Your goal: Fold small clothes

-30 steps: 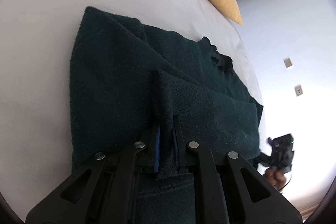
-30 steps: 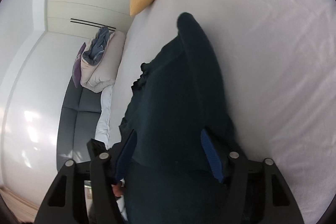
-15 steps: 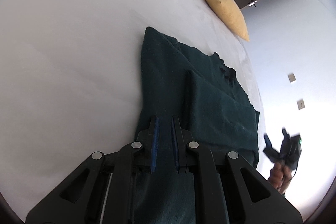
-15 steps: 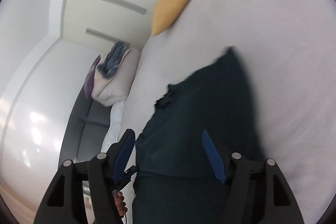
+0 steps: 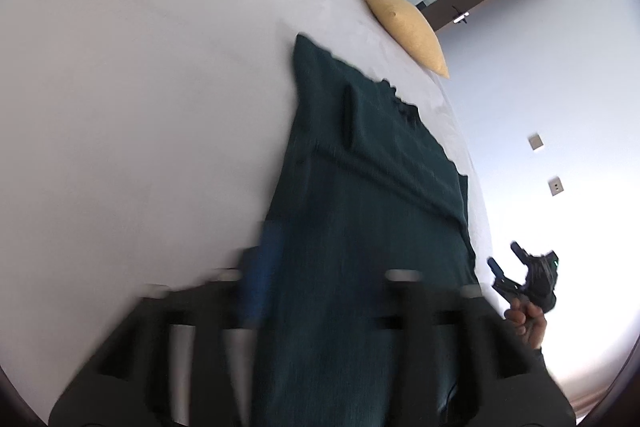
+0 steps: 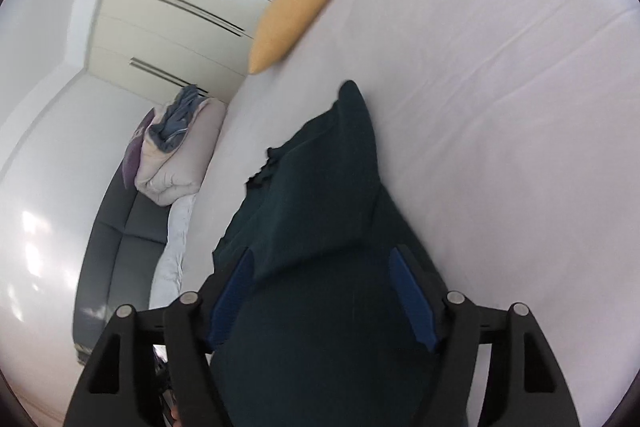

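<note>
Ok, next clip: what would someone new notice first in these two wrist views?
Most striking is the dark green knitted garment, lying partly folded as a long strip on the white bed sheet near the bed's edge. A mustard-yellow cushion sits beyond it at the far end of the bed. The left gripper is blurred, its jaws opening over the cloth.

You're in a bedroom — white-sheeted bed (image 6: 500, 107), yellow pillow (image 6: 292, 19), built-in wardrobe (image 6: 160, 27), grey sofa (image 6: 120, 247) with piled bedding (image 6: 176, 151).
</note>
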Motion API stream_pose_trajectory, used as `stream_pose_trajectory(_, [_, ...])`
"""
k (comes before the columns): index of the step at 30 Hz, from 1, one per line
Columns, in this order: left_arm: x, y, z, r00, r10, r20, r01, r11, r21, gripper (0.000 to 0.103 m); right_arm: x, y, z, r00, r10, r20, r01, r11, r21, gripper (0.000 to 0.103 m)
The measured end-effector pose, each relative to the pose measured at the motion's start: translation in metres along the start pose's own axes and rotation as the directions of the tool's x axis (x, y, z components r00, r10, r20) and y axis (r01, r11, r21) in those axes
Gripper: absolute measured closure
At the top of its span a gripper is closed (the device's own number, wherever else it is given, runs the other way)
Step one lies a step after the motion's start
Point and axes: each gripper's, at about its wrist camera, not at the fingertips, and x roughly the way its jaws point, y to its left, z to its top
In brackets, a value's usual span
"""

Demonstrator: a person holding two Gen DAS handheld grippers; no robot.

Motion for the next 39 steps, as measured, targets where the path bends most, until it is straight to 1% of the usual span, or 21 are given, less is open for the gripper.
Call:
stream_pose_trajectory(1, [-0.008, 0.002, -0.013, 1.000, -0.005, 0.009, 0.005, 1.000, -0.011, 0.025, -0.014, 0.000, -0.010, 1.000, -0.018, 0.007, 0.018, 1.000, -0.024, 0.027])
stream_pose_trajectory(2, [-0.014, 0.004, -0.022, 1.000, -0.010, 0.013, 0.010, 1.000, -0.013, 0.025, -0.027, 0.001, -0.024, 0.999, -0.042, 0.012, 0.042, 0.998, -0.051, 0.026])
stream_pose_trajectory(3, [-0.020, 0.008, -0.035, 1.000, -0.015, 0.000, 0.015, 1.000, -0.022, 0.025, -0.040, 0.002, -0.038, 0.997, -0.076, 0.012, 0.076, 0.994, -0.074, 0.026])
stream_pose_trajectory(4, [-0.024, 0.011, -0.048, 0.999, -0.021, -0.029, 0.020, 0.999, -0.033, 0.025, -0.048, 0.001, -0.048, 0.995, -0.098, 0.009, 0.099, 0.991, -0.088, 0.026])
stream_pose_trajectory(5, [-0.027, 0.012, -0.058, 0.998, -0.030, -0.054, 0.028, 0.999, -0.036, 0.025, -0.058, -0.001, -0.060, 0.994, -0.112, 0.006, 0.112, 0.989, -0.097, 0.026])
stream_pose_trajectory(9, [-0.047, 0.018, -0.093, 0.995, -0.030, -0.099, 0.028, 0.999, -0.021, 0.025, -0.090, -0.022, -0.097, 0.989, -0.144, -0.028, 0.140, 0.986, -0.093, 0.026])
stream_pose_trajectory(11, [-0.056, 0.019, -0.104, 0.994, -0.036, -0.103, 0.035, 0.999, -0.013, 0.025, -0.100, -0.033, -0.108, 0.988, -0.151, -0.036, 0.148, 0.986, -0.076, 0.026])
stream_pose_trajectory(14, [-0.061, 0.019, -0.117, 0.992, -0.044, -0.116, 0.042, 0.999, -0.018, 0.025, -0.108, -0.051, -0.119, 0.988, -0.146, -0.051, 0.145, 0.989, -0.017, 0.026])
stream_pose_trajectory(16, [-0.061, 0.020, -0.124, 0.991, -0.040, -0.131, 0.037, 0.999, -0.026, 0.025, -0.102, -0.062, -0.125, 0.984, -0.148, -0.100, 0.150, 0.989, 0.017, 0.026])
stream_pose_trajectory(17, [-0.060, 0.020, -0.129, 0.989, -0.032, -0.143, 0.030, 0.999, -0.020, 0.025, -0.102, -0.063, -0.129, 0.983, -0.147, -0.112, 0.149, 0.989, 0.014, 0.026])
stream_pose_trajectory(19, [-0.054, 0.018, -0.130, 0.986, -0.025, -0.163, 0.024, 1.000, -0.007, 0.025, -0.104, -0.060, -0.134, 0.980, -0.152, -0.128, 0.151, 0.988, -0.019, 0.026])
stream_pose_trajectory(21, [-0.053, 0.017, -0.135, 0.984, -0.021, -0.178, 0.022, 1.000, 0.006, 0.025, -0.101, -0.059, -0.135, 0.977, -0.146, -0.158, 0.145, 0.989, -0.014, 0.026])
stream_pose_trajectory(24, [-0.047, 0.018, -0.132, 0.980, -0.042, -0.197, 0.042, 0.999, -0.002, 0.025, -0.098, -0.058, -0.138, 0.969, -0.119, -0.215, 0.121, 0.993, -0.007, 0.026])
stream_pose_trajectory(26, [-0.047, 0.021, -0.132, 0.975, -0.062, -0.212, 0.061, 0.998, -0.012, 0.025, -0.097, -0.058, -0.140, 0.967, -0.108, -0.233, 0.109, 0.994, -0.009, 0.026])
stream_pose_trajectory(31, [-0.044, 0.024, -0.135, 0.960, -0.096, -0.264, 0.098, 0.995, -0.008, 0.025, -0.101, -0.065, -0.144, 0.970, -0.054, -0.239, 0.067, 0.997, 0.046, 0.026])
stream_pose_trajectory(39, [-0.044, 0.031, -0.138, 0.939, -0.144, -0.312, 0.139, 0.990, -0.038, 0.027, -0.102, -0.064, -0.145, 0.964, -0.037, -0.263, 0.053, 0.997, 0.053, 0.028])
